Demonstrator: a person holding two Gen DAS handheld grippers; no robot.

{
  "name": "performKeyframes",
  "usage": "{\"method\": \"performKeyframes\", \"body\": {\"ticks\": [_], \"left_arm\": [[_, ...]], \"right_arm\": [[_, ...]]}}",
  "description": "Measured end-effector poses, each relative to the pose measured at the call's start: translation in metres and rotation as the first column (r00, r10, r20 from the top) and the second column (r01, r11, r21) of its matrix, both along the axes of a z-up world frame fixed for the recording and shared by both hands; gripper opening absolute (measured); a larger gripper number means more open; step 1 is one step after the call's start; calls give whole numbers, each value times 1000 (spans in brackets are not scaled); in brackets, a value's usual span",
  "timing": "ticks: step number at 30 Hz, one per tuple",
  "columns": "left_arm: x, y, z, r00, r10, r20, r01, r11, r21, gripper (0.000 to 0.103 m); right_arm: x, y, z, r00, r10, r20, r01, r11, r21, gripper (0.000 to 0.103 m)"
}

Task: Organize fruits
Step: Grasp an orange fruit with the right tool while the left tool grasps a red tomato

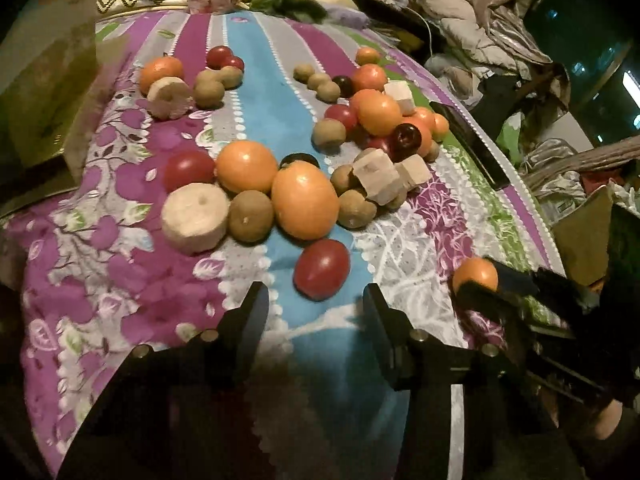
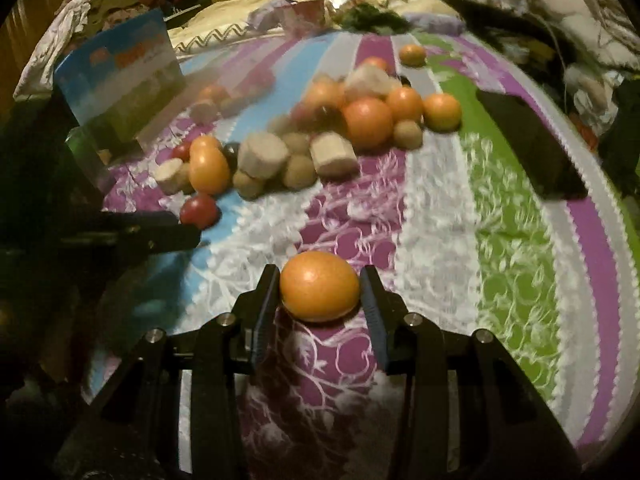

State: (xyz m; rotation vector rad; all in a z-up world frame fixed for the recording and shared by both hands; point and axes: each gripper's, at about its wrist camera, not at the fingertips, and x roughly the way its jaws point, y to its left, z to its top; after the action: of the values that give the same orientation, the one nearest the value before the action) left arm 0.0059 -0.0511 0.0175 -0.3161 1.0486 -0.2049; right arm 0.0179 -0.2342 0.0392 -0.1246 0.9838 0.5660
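Right gripper (image 2: 319, 294) pinches a smooth oval orange (image 2: 319, 286) just above the floral bedspread (image 2: 440, 240), well apart from the fruit pile (image 2: 280, 148). Left gripper (image 1: 316, 308) spread, nothing between, a glossy red plum (image 1: 322, 274) just ahead. Only the right view shows the blue box (image 2: 120, 80) beside the pile.

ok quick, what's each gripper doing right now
left gripper: open, nothing held, red fruit just ahead
right gripper: closed on an orange fruit

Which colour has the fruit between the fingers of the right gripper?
Orange. The fruit shows best in the right wrist view.
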Motion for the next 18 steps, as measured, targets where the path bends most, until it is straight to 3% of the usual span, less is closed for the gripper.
{"method": "performKeyframes", "body": {"ticks": [10,12,18], "left_arm": [[5,-11,-1,999,16,47,-19,997,72,50],[5,-9,-1,998,35,52,-39,996,82,38],[8,-10,-2,998,40,55,-44,997,68,34]], "right_arm": [[-1,-3,-8,1000,-27,4,27,1000,7,41],[0,-3,-7,999,-34,3,34,999,12,40],[2,0,-7,999,-34,10,34,999,12,42]]}}
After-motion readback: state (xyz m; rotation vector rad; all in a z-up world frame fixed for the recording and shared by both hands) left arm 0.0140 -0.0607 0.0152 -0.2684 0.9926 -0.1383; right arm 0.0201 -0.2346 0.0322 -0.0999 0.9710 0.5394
